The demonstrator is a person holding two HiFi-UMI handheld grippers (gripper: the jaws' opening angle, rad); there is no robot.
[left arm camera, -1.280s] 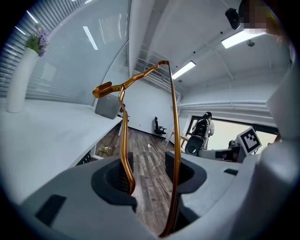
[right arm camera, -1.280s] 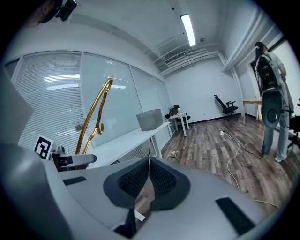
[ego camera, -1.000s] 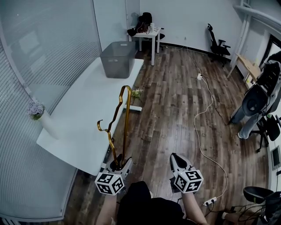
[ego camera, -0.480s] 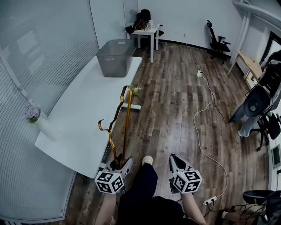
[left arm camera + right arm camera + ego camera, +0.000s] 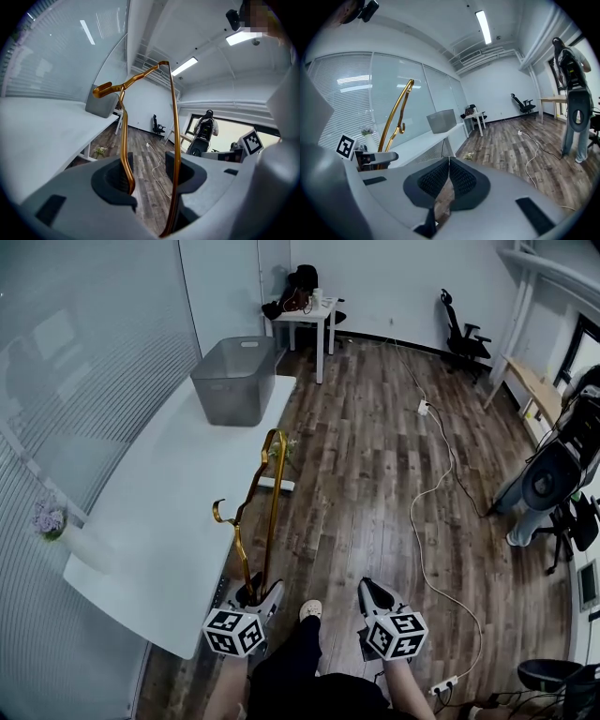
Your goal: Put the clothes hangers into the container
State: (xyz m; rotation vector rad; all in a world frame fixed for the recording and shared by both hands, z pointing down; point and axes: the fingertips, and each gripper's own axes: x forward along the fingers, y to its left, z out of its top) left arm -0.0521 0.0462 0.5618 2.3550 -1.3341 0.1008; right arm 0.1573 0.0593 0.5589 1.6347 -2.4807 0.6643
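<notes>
Head view, hanger (image 5: 272, 512) upright, container (image 5: 232, 381) on table (image 5: 159, 512), cable (image 5: 413, 521) across floor (image 5: 356, 474)

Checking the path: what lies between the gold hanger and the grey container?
Only bare white table between hanger and container, seen in head view.

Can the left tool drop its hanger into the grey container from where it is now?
Probably not yet. The left tool, shut on the gold hanger, is at the white table's near end; the grey container stands at the far end. No obstacle shows between them.
</notes>
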